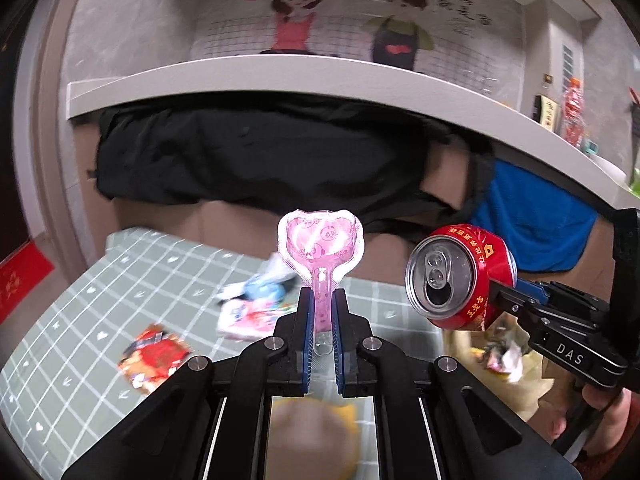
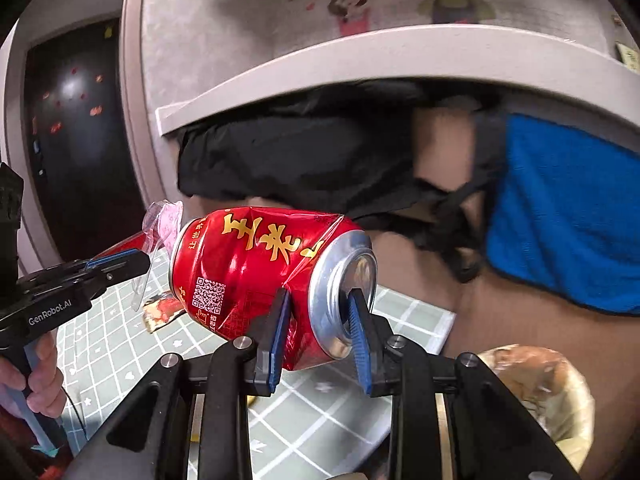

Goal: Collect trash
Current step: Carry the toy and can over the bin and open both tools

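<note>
My left gripper (image 1: 321,300) is shut on the stem of a pink heart-shaped plastic wrapper (image 1: 320,242), held upright above the green checked tablecloth (image 1: 100,300). My right gripper (image 2: 318,304) is shut on a dented red drink can (image 2: 256,272), lying sideways; one finger is inside its open rim. The can (image 1: 456,276) shows at the right of the left wrist view, held over a bag. More wrappers lie on the cloth: a red one (image 1: 154,356) and a pink-white and blue pile (image 1: 252,308).
A yellowish trash bag (image 2: 540,392) with scraps in it sits at the table's right side, and also shows in the left wrist view (image 1: 500,360). Behind are a white shelf (image 1: 280,76), black cloth (image 1: 260,152) and blue cloth (image 2: 560,208).
</note>
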Demonstrator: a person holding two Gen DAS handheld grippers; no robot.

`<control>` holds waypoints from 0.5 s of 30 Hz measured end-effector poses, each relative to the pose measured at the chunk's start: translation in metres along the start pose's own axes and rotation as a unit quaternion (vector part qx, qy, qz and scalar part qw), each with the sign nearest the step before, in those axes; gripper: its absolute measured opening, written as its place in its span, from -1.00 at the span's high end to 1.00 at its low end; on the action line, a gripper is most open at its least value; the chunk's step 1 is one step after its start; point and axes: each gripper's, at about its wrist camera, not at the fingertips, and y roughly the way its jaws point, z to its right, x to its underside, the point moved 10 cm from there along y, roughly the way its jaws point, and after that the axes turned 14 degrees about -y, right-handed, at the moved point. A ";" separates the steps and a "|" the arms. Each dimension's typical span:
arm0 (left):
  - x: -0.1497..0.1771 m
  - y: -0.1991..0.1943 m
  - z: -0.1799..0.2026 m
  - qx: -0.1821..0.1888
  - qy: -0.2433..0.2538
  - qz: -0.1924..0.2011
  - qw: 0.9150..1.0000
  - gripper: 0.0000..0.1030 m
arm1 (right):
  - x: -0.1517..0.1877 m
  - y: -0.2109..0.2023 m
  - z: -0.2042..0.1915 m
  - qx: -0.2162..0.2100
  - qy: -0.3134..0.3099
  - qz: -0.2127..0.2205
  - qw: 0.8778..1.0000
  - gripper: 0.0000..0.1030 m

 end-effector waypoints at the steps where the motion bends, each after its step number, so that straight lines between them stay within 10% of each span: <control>1: 0.001 0.002 0.008 0.005 0.002 -0.001 1.000 0.83 | 0.001 -0.006 0.008 0.008 0.002 0.003 1.000 0.47; 15: 0.037 0.035 0.128 0.100 0.045 -0.023 0.994 0.83 | 0.045 -0.085 0.110 0.122 0.049 0.010 0.991 0.47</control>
